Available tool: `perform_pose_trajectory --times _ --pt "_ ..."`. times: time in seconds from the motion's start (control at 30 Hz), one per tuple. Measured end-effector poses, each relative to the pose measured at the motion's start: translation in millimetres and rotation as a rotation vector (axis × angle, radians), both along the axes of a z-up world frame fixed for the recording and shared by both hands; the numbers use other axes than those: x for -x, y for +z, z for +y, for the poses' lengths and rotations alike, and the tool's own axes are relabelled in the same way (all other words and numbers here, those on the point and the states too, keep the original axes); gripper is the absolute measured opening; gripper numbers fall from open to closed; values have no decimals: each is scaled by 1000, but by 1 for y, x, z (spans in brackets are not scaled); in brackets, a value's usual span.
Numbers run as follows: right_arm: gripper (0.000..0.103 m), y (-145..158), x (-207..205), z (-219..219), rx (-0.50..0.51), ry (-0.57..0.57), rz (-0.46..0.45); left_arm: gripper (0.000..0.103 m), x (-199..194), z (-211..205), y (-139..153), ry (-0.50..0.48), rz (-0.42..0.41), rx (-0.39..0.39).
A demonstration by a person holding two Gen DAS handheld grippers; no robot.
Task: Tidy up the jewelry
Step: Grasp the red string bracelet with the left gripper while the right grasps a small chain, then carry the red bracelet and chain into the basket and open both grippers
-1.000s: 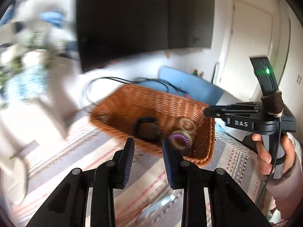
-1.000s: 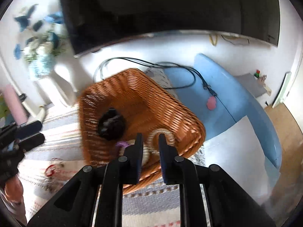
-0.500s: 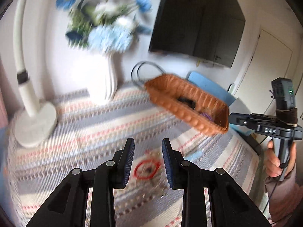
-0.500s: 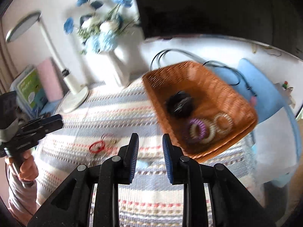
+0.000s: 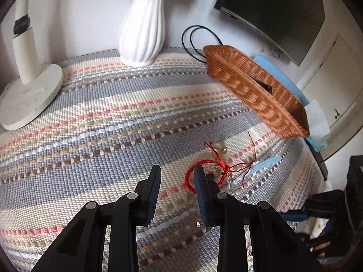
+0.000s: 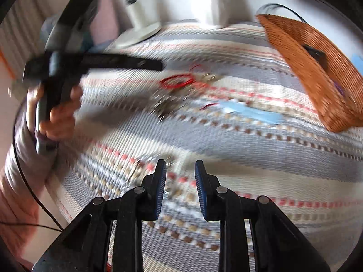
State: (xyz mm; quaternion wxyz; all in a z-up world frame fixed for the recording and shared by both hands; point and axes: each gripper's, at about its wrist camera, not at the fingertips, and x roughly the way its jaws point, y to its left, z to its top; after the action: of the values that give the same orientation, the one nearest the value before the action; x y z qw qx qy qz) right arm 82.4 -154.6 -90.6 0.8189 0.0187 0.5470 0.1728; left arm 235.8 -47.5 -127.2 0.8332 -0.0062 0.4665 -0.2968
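Note:
A red cord bracelet [image 5: 205,173] lies on the striped cloth with clear beads and thin chains tangled beside it; it also shows blurred in the right wrist view [image 6: 178,82]. My left gripper [image 5: 177,181] is open and empty, low over the cloth, its right finger just left of the bracelet. My right gripper [image 6: 180,176] is open and empty above the cloth, nearer the front edge. A brown wicker basket [image 5: 254,90] stands at the right, also in the right wrist view [image 6: 310,68], with a dark item inside.
A white ribbed vase [image 5: 143,29] with blue flowers and a white lamp base [image 5: 29,93] stand at the back. A light blue strip [image 6: 251,111] lies near the jewelry. A black cable [image 5: 199,38] loops behind the basket. The cloth's edge drops off at right.
Both grippers have swung away from the basket and come down low over the cloth. The left one now sits beside the red bracelet. Both stay open.

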Motion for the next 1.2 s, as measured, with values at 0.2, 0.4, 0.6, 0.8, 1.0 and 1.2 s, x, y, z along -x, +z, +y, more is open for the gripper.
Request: perform_pose_trajectory --times 0.2,0.4,0.6,0.8,1.0,1.2 --pt "28 2 8 16 45 54 -39 31 -2 -15 -9 -17 -8 -77" --pt "28 -1 11 27 105 61 -78 29 2 -27 -14 -26 -53 -167" --pt "28 -2 17 38 175 87 -127 29 11 -37 -15 -63 -97 -209" --pt "6 1 29 47 208 136 -162 4 19 -48 -15 -100 -136 -221" --pt "5 11 29 20 65 79 -137 4 12 -32 -9 -66 -86 -110" --pt "4 36 32 -15 -19 1 -171 4 15 -15 13 -51 -81 45"
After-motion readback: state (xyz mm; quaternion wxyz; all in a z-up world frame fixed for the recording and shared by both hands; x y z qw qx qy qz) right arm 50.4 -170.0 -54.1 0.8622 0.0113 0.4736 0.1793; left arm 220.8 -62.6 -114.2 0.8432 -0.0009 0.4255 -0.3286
